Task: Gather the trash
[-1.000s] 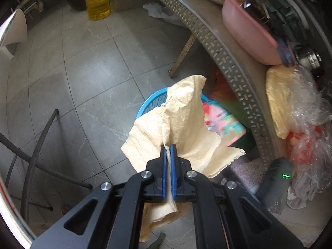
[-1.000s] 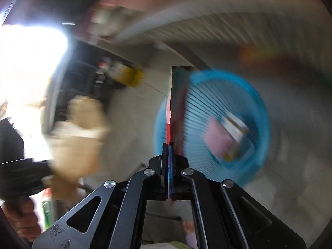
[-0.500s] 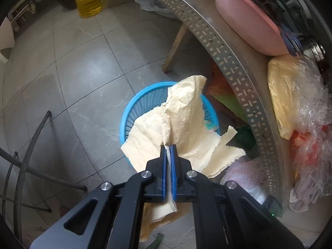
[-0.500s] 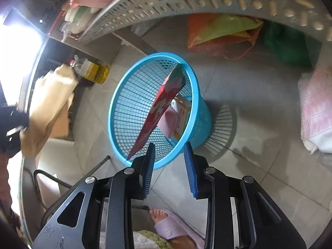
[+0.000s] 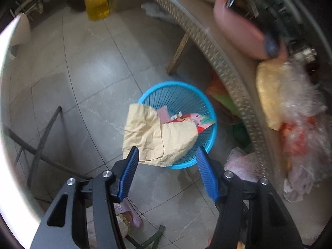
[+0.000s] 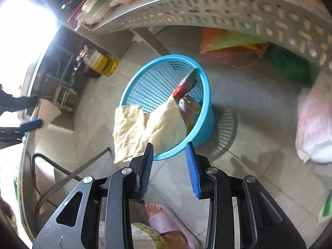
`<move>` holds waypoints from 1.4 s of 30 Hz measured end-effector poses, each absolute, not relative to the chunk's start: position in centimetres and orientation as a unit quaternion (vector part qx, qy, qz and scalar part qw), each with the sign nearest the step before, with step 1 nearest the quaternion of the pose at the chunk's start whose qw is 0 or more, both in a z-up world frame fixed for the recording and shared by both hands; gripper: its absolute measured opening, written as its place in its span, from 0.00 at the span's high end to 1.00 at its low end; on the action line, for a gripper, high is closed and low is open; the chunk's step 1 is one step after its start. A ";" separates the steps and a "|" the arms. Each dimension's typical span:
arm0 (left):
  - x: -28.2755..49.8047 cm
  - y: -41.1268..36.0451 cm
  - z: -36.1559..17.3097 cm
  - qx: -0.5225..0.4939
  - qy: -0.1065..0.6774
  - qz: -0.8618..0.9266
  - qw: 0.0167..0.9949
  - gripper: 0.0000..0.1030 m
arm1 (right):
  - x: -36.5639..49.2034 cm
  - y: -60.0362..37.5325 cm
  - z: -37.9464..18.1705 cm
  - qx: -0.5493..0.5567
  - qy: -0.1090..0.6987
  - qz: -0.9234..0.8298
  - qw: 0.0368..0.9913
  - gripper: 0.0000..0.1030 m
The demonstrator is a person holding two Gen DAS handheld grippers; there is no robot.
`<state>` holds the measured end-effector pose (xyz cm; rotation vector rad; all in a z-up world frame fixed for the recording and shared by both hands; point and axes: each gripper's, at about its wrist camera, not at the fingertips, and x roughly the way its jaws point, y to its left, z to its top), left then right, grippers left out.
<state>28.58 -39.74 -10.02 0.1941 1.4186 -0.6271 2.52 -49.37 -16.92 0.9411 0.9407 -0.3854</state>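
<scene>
A blue plastic basket stands on the tiled floor; it also shows in the right wrist view. A crumpled beige paper lies over its near rim, partly hanging outside, also seen in the right wrist view. A red and pink wrapper and a small carton lie inside. My left gripper is open and empty above the basket's near edge. My right gripper is open and empty, just short of the basket.
A perforated metal table edge curves to the right, loaded with a pink basin and plastic bags. An oil bottle stands on the floor far off. A black chair frame is at left. A slippered foot is below.
My left gripper opened and let go of the beige paper, which dropped onto the basket's rim. My right gripper stays open after releasing the red wrapper into the basket.
</scene>
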 end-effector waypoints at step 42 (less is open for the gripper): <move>21.8 0.8 6.5 -0.115 0.483 -0.166 0.852 0.41 | 25.8 -50.6 -38.9 0.259 0.783 -0.131 0.550 0.39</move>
